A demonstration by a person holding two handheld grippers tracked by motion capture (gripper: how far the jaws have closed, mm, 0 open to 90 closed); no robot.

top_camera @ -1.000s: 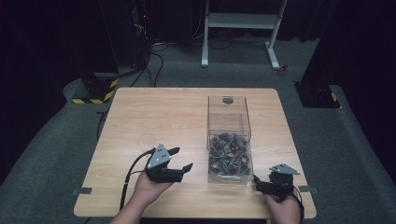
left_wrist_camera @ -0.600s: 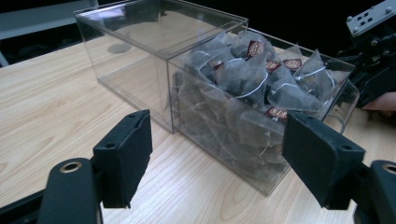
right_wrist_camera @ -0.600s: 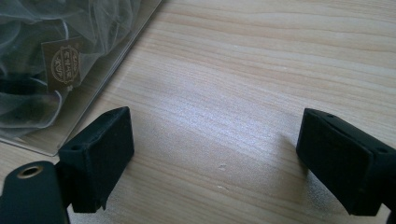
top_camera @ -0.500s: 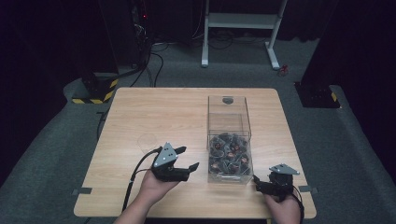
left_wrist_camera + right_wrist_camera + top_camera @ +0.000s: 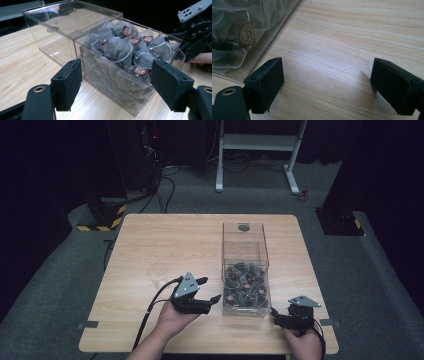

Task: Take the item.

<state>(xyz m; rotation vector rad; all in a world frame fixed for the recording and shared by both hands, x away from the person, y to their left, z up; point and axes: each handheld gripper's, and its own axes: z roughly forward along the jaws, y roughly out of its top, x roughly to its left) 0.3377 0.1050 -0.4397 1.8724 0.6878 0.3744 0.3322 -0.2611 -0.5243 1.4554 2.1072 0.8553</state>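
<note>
A wooden table [image 5: 150, 240] bears 1 empty clear glass [image 5: 157, 273]; a white stand [image 5: 260, 142] rises behind.

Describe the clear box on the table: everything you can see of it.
The clear box looks like rigid see-through plastic, long and rectangular, standing upright on the wooden table. A partition splits it: the near half is heaped with mesh tea bags bearing dark red tags, the far half looks nearly empty. No lid is visible over the tea bags. Neither gripper touches it.

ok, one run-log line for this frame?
left gripper: open, facing tea bag box | right gripper: open, over table | tea bags: in box
</note>
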